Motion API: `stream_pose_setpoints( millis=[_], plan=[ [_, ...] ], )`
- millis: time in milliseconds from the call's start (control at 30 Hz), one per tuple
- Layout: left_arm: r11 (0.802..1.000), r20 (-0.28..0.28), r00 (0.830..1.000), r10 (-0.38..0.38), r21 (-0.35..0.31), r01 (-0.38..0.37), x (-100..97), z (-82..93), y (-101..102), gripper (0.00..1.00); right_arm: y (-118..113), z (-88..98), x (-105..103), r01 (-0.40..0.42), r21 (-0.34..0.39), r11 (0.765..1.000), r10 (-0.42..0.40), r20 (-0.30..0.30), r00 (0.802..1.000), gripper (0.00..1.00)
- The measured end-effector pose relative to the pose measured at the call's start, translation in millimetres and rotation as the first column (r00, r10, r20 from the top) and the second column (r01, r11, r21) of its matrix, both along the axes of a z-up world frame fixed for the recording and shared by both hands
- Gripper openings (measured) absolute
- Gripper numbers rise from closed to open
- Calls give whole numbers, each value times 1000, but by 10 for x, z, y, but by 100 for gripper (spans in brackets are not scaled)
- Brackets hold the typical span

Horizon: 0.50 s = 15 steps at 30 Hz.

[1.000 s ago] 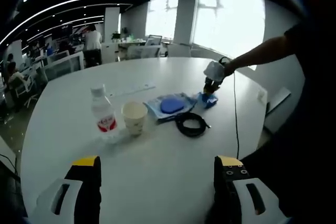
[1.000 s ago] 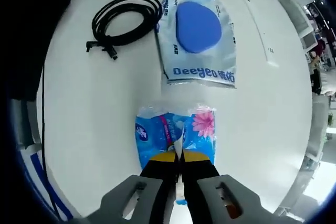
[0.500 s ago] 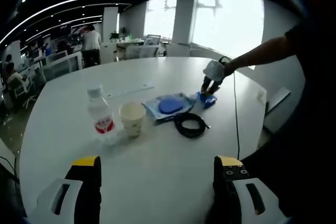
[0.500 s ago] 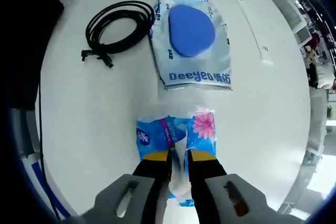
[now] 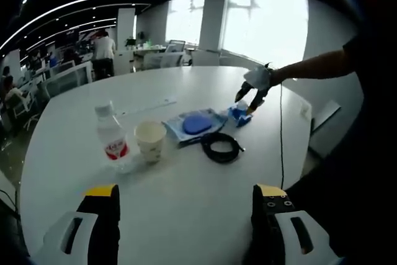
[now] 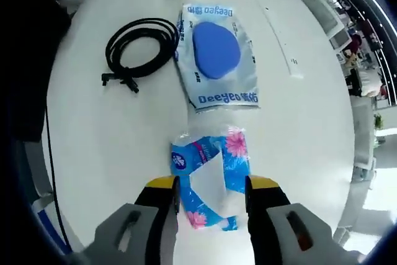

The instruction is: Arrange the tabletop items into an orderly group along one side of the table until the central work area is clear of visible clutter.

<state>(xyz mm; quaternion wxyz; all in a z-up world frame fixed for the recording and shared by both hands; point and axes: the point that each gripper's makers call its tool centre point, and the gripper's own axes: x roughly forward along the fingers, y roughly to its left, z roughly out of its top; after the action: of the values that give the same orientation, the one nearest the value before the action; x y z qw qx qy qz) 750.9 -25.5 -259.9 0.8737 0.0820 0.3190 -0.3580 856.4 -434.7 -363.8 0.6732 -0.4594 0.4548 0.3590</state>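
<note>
Tissue pack (image 6: 211, 184): soft, light, crinkly film; lying on desk (image 6: 111, 147) between spread jaws of right claw (image 6: 211, 192), just below wet-wipes pouch (image 6: 216, 54). Probably best pinched across mid-width. Left claw (image 5: 186, 198) released, empty.

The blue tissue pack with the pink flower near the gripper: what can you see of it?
The tissue pack is a soft, crinkly plastic packet, blue with a pink flower and a white patch at its middle. It lies flat on the white table, just beyond the open jaws of the right gripper, which straddle its near end; actual contact isn't clear. The silver wipes pouch lies just past it.
</note>
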Motion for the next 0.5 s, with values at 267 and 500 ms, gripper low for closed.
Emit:
stream_pose_setpoints(
  millis=[267,500],
  plan=[
    [1000,-2,1000,-5,-13,5,35,-8,-92,88,123,149,-152,174,168,970,-186,55,981,55],
    [1000,-3,1000,9,-18,-9,69,-35,-131,88,171,259,-274,319,322,892,-360,76,930,65]
  ],
)
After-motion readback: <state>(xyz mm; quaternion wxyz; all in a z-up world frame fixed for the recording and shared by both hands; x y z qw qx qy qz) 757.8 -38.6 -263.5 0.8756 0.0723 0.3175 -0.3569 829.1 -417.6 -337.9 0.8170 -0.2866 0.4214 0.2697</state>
